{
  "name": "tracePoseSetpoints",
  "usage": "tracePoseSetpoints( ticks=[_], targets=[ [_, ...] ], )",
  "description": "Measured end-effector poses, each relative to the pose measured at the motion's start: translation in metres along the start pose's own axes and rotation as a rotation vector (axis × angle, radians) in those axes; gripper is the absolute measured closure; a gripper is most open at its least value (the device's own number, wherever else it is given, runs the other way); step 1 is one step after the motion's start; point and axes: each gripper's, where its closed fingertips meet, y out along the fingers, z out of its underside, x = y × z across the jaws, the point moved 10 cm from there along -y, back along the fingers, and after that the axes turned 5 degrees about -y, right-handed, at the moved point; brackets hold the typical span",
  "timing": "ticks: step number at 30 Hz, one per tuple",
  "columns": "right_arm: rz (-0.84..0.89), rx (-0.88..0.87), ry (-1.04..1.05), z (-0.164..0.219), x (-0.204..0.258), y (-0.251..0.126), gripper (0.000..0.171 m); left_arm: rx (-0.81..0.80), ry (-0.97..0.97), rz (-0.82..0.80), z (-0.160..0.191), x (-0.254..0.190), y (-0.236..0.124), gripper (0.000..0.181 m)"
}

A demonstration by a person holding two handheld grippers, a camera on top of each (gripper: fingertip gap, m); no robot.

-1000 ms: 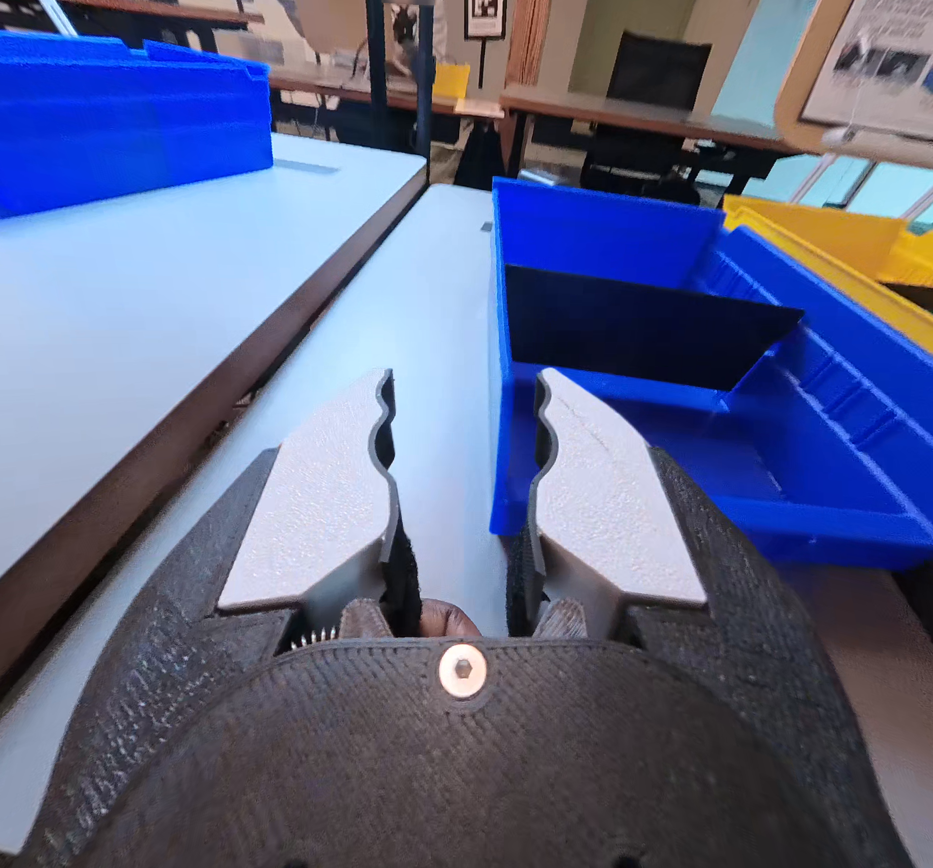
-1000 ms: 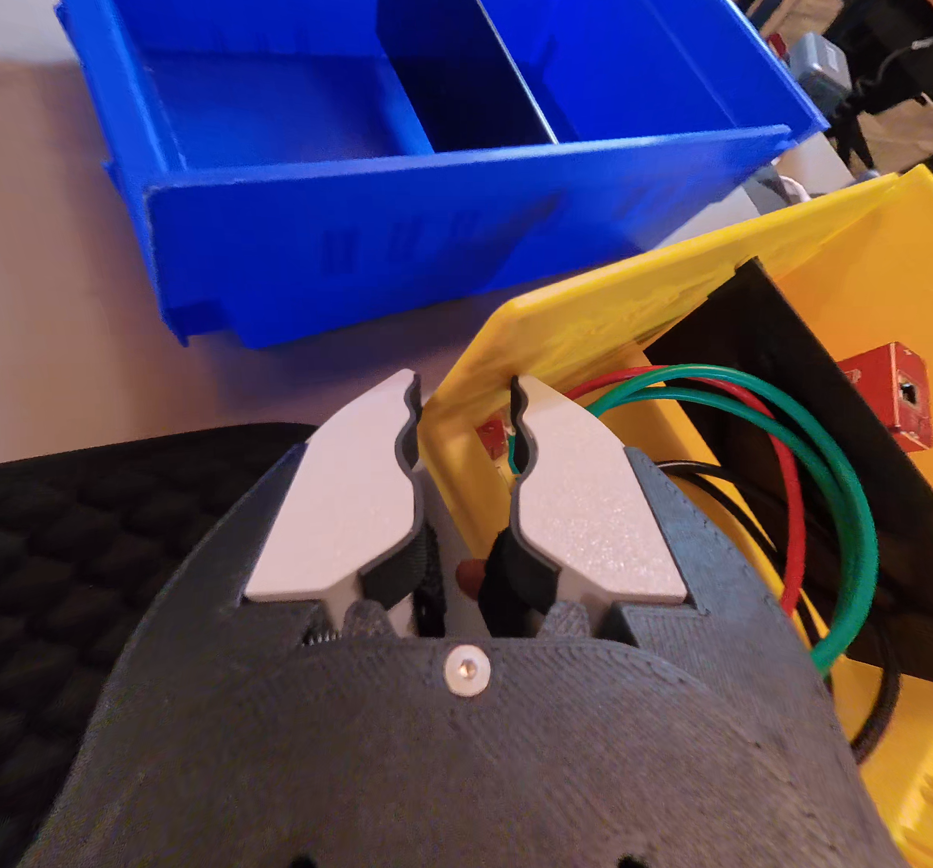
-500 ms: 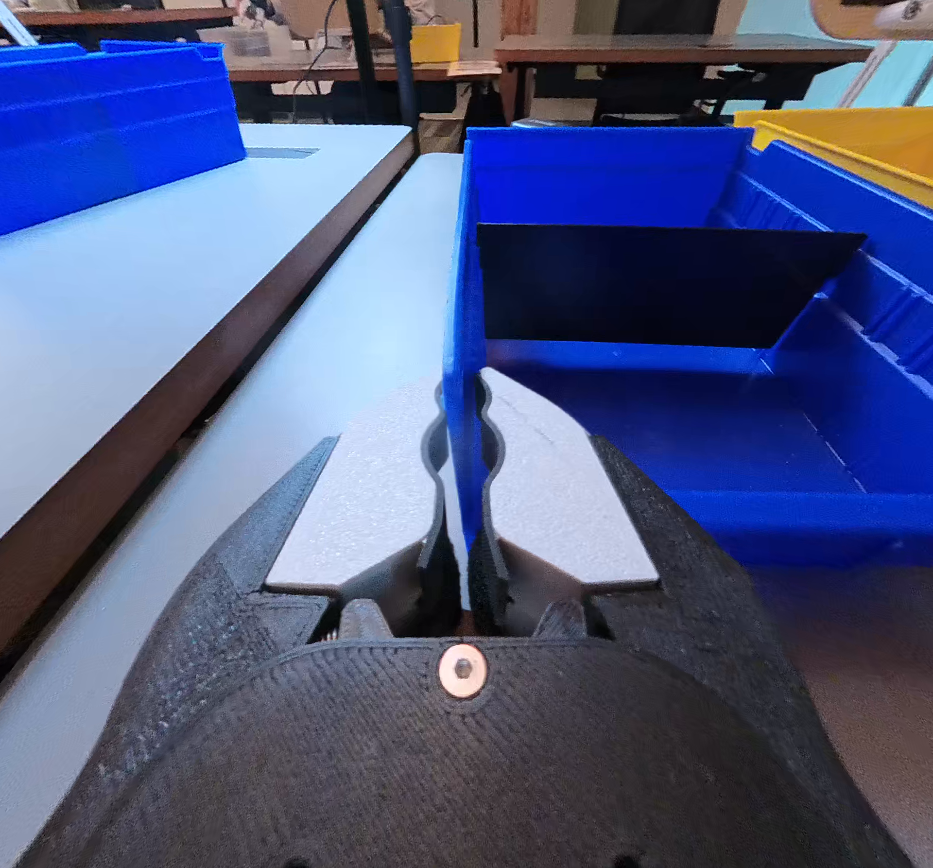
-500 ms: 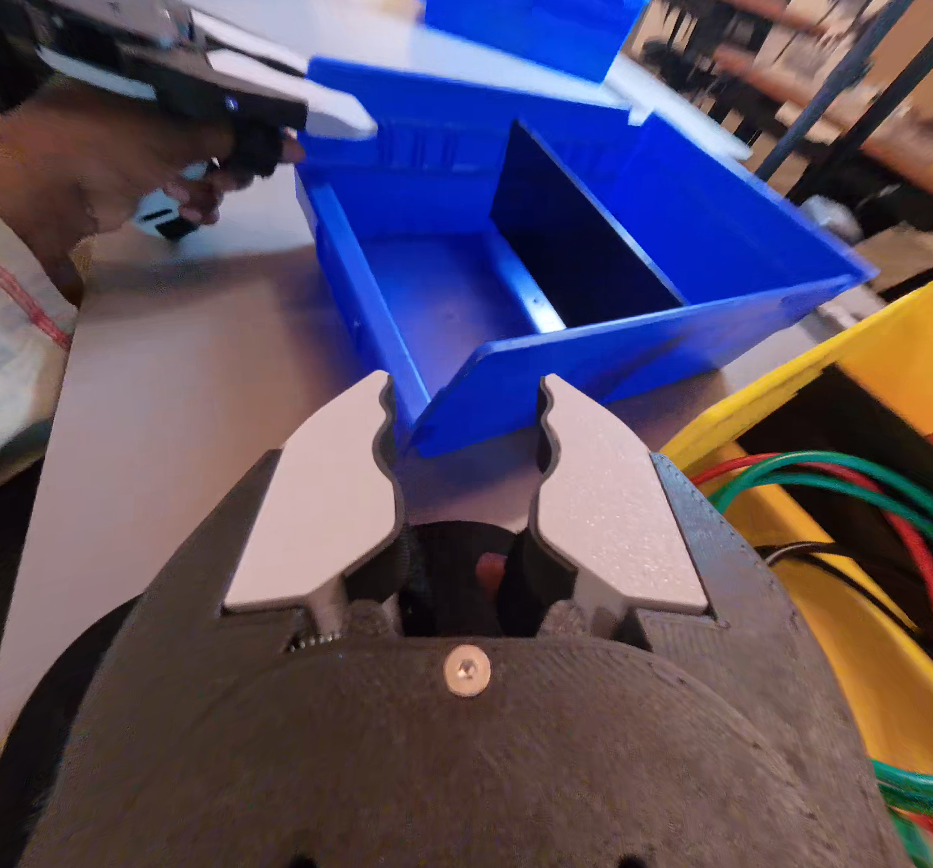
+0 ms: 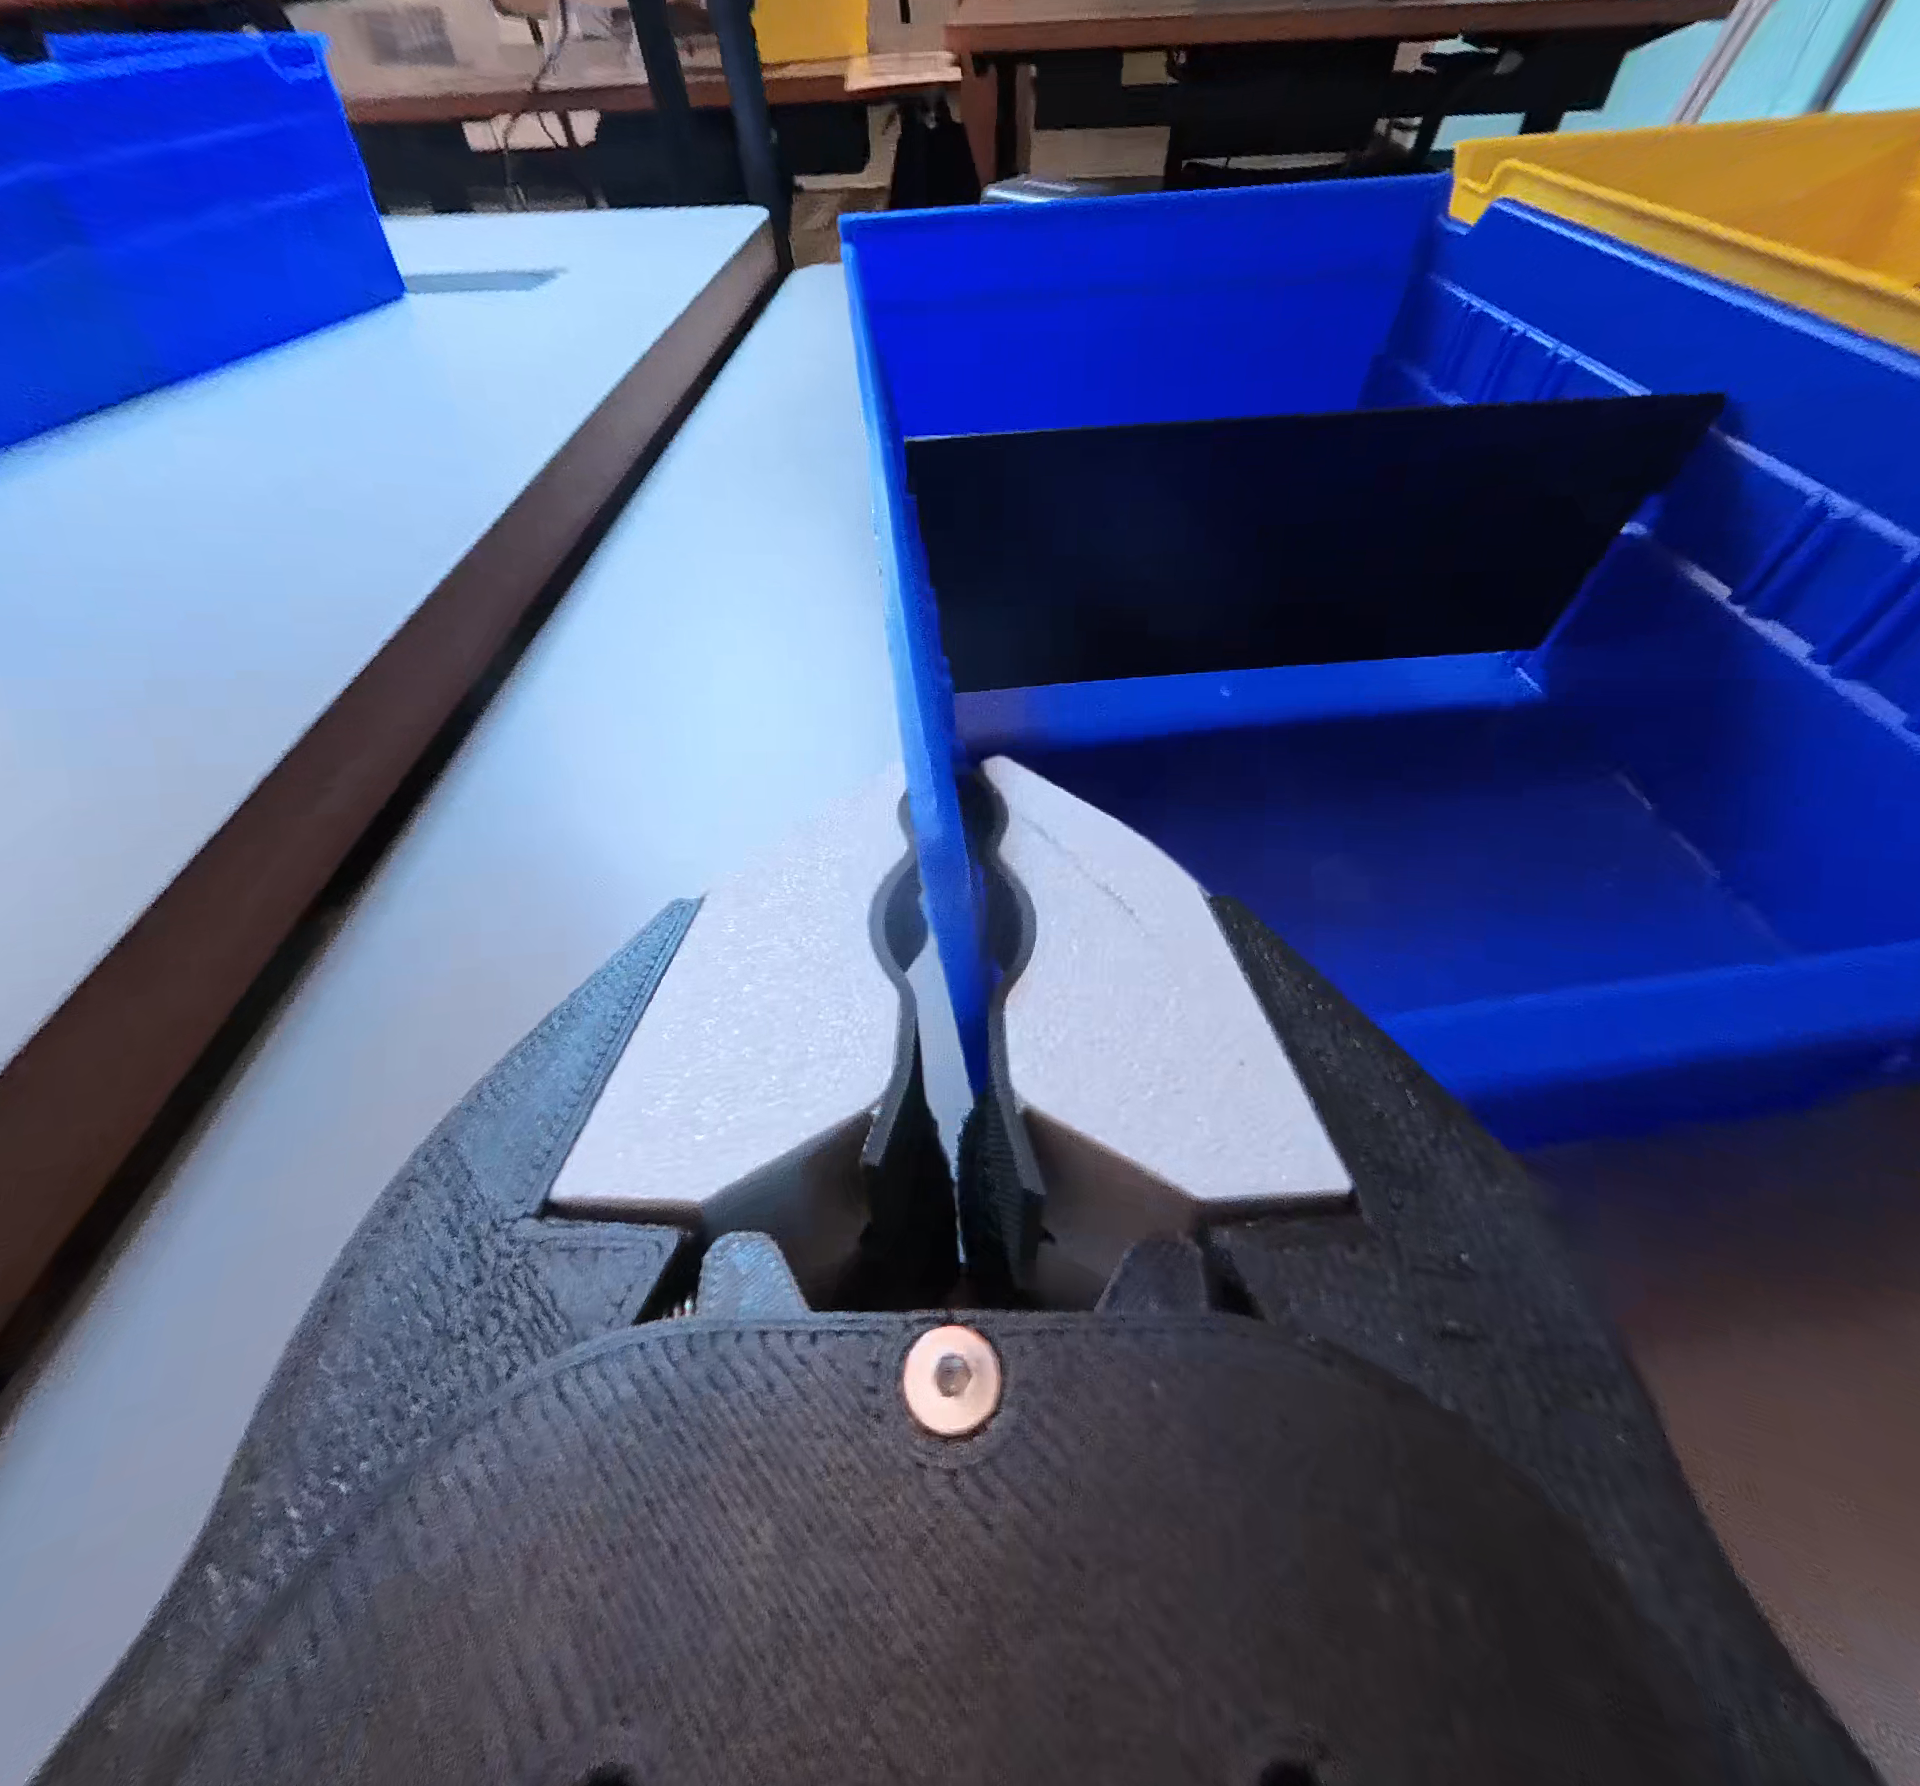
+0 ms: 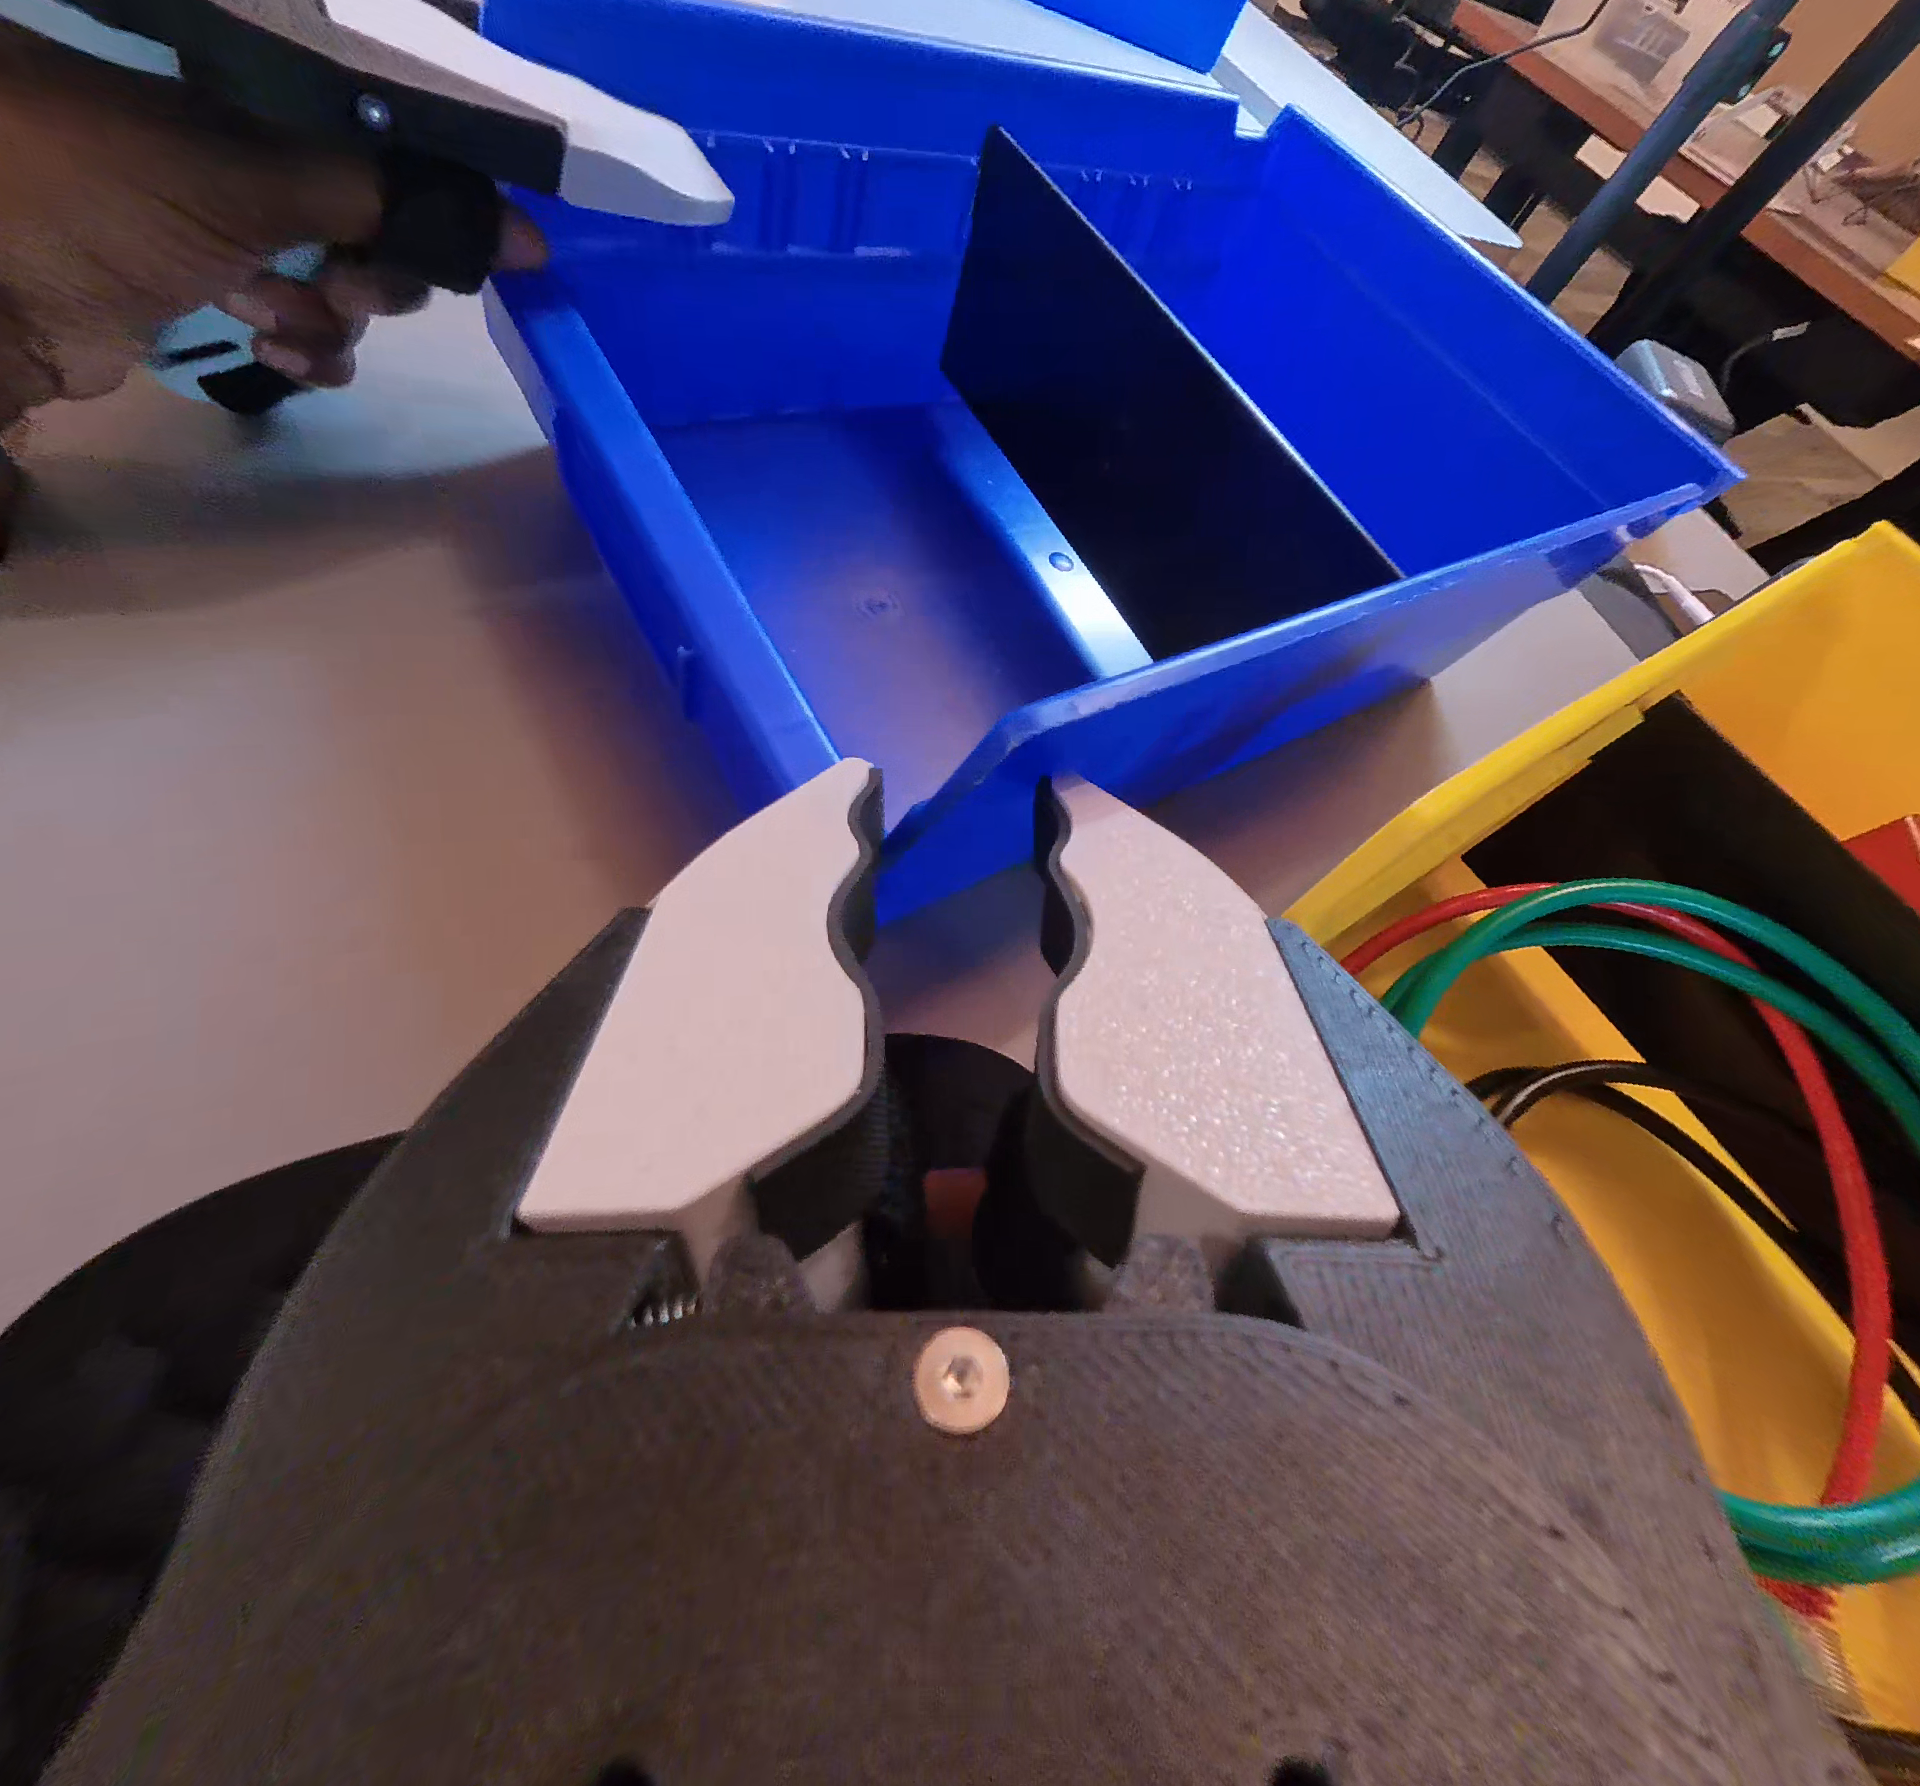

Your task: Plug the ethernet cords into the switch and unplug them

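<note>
The ethernet cords [image 6: 1704,957], red and green loops with a black one beneath, lay in the yellow bin [image 6: 1766,656], beside a black divider and a red box that may be the switch [image 6: 1886,863]. Just left stood the blue bin [image 5: 1143,323], tilted on the table [image 5: 675,593]. The left gripper [image 5: 951,822] was clenched on its side wall. The right gripper [image 6: 961,801] hung released, straddling the bin's near corner.

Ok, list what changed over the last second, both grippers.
The left gripper moved right and shut its fingers on the side wall of the blue bin. The right gripper swung away from the yellow bin to the blue bin's near corner, fingers open, corner between them but ungripped. The red and green cords lie unmoved in the yellow bin.
</note>
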Motion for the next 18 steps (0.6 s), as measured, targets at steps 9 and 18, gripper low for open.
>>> tracePoseSetpoints(
  ticks=[9, 18],
  targets=[
    [0.185, -0.185, -0.155, -0.018, -0.010, -0.038, 0.148, -0.319, 0.126, -0.108, -0.053, -0.036, -0.047, 0.176],
    [0.582, -0.273, -0.242, 0.015, -0.035, -0.181, 0.152, -0.727, 0.085, 0.111, -0.079, -0.171, -0.054, 0.176]
  ],
)
